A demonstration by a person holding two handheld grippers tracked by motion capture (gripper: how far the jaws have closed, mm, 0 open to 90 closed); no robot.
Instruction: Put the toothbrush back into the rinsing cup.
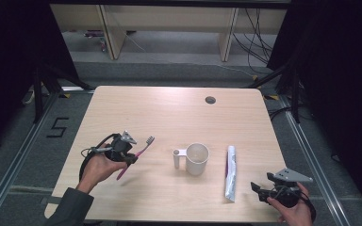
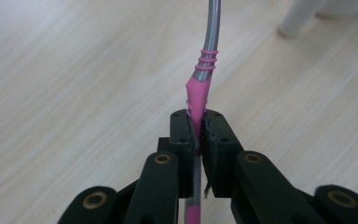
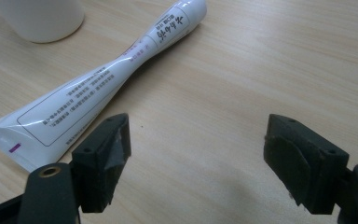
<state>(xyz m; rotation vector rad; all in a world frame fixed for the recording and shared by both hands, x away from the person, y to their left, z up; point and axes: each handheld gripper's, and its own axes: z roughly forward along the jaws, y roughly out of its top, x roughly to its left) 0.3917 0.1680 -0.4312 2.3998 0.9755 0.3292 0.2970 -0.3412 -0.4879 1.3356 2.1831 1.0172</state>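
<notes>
The left gripper (image 1: 131, 157) is clenched on the pink toothbrush (image 1: 136, 156), and its own view shows why the hold looks secure: the two black jaws meet on the pink part of the handle, just below the grey neck with its pink rings, so the brush cannot roll between the pads. In the high view the toothbrush slants up and to the right, bristle end toward the white cup (image 1: 196, 158), and it seems to be clear of the counter (image 1: 169, 113), though the shadow under it makes that hard to be sure of. That heading suggests the brush is meant for the cup, which stands upright in the middle with its handle turned toward the brush side.

The left hand (image 1: 99, 167) is held low over the counter's left part, forearm coming in from the lower edge, wrist angled so the gripper points right and away.

The right gripper (image 3: 198, 154) is released, jaws wide apart over bare wood, resting near the lower right corner just beside the crimped end of the toothpaste tube (image 3: 102, 79), which lies flat to the right of the cup.
</notes>
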